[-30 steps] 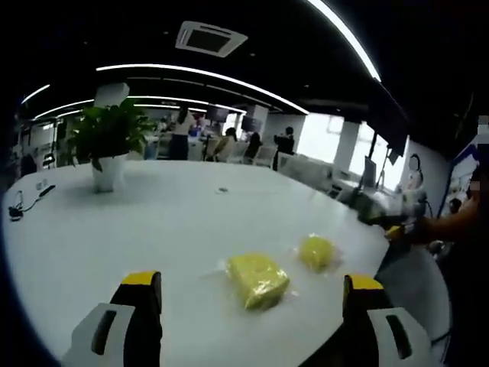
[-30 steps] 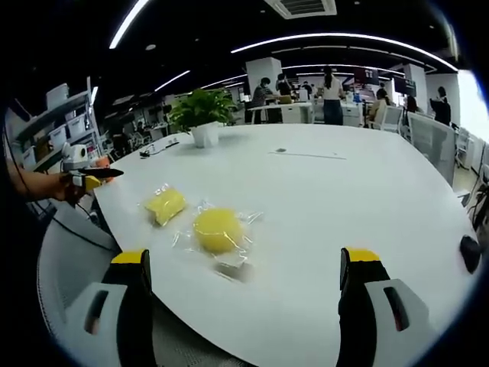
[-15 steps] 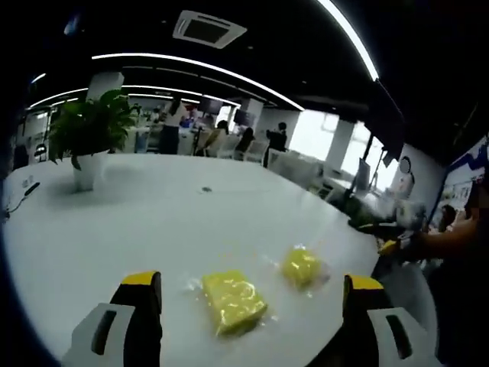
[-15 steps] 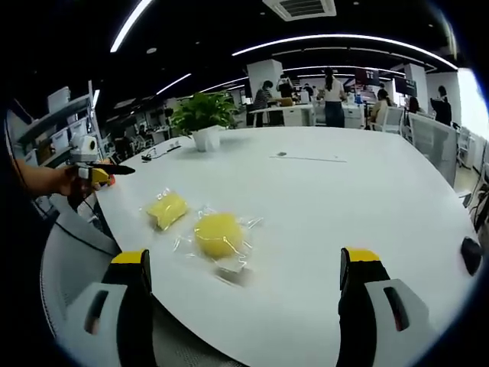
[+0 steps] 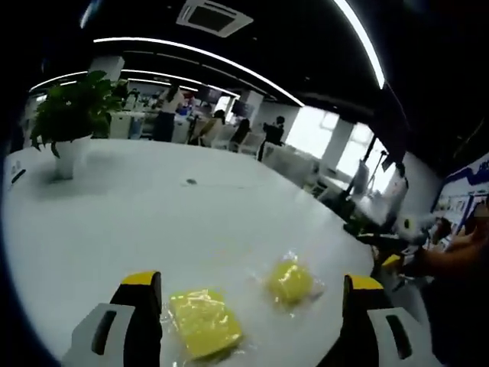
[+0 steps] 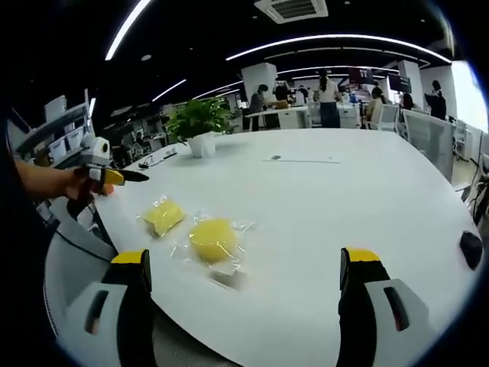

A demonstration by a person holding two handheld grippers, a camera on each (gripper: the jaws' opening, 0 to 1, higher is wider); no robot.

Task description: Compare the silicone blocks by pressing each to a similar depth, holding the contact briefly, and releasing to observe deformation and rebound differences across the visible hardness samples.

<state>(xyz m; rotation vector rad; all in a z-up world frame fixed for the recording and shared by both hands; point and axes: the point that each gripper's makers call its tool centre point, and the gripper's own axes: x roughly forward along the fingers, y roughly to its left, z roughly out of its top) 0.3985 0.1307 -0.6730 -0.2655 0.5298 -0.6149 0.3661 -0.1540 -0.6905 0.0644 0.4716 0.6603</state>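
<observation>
Lying on the white table point(image 6: 359, 199): two bagged yellow silicone blocks point(image 6: 213, 239).

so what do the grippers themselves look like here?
Both match: the left gripper and right gripper each have two black jaws with yellow tips, on white housings with a dark slot. In the right gripper view, a hand carries the left one: white body, yellow band, black tip.

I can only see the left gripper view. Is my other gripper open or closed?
Observer: Open. The right gripper has its fingers wide apart with nothing between them.
Operator: Is there other stuff on the table on that side?
Observer: Yes, a small dark object lies near the edge of the table.
Operator: Which yellow block is nearest that gripper?
Observer: The round block in clear wrap. The squarish block lies just past it.
</observation>
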